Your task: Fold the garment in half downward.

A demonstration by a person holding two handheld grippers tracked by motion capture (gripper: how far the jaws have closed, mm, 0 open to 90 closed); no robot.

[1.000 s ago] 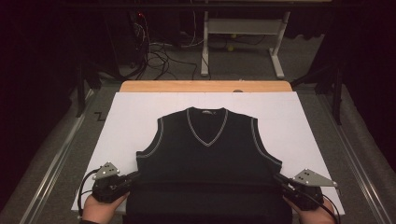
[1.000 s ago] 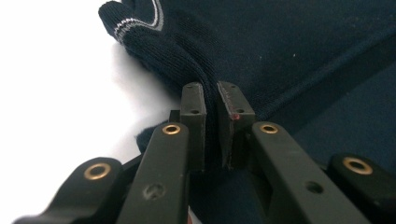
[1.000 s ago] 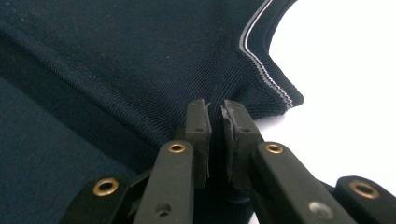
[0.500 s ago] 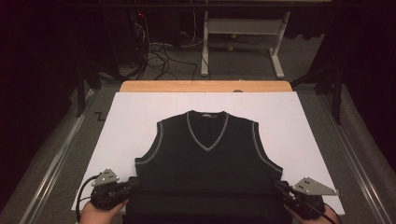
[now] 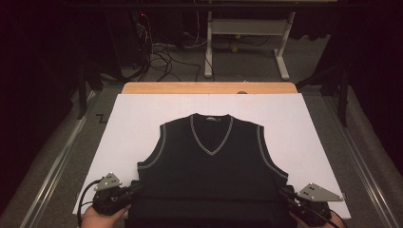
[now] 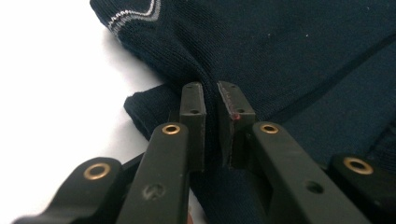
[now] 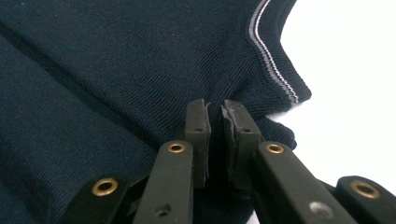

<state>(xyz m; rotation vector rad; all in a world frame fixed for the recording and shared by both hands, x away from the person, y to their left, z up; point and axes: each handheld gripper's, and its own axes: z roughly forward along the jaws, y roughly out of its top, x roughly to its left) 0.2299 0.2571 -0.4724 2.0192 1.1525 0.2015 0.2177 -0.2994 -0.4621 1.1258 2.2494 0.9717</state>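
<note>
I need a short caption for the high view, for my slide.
Two hand-held grippers, left gripper and right gripper, pinch the side edges of a dark sleeveless sweater on a white table.

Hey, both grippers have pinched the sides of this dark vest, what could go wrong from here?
1. The left gripper and right gripper each pinch only a small fold of the vest, so the knit may slip out under a pull.
2. Uneven pulling could skew the vest on the white sheet.
3. The hem reaches the table's near edge; dragging it nearer may take it off.
</note>
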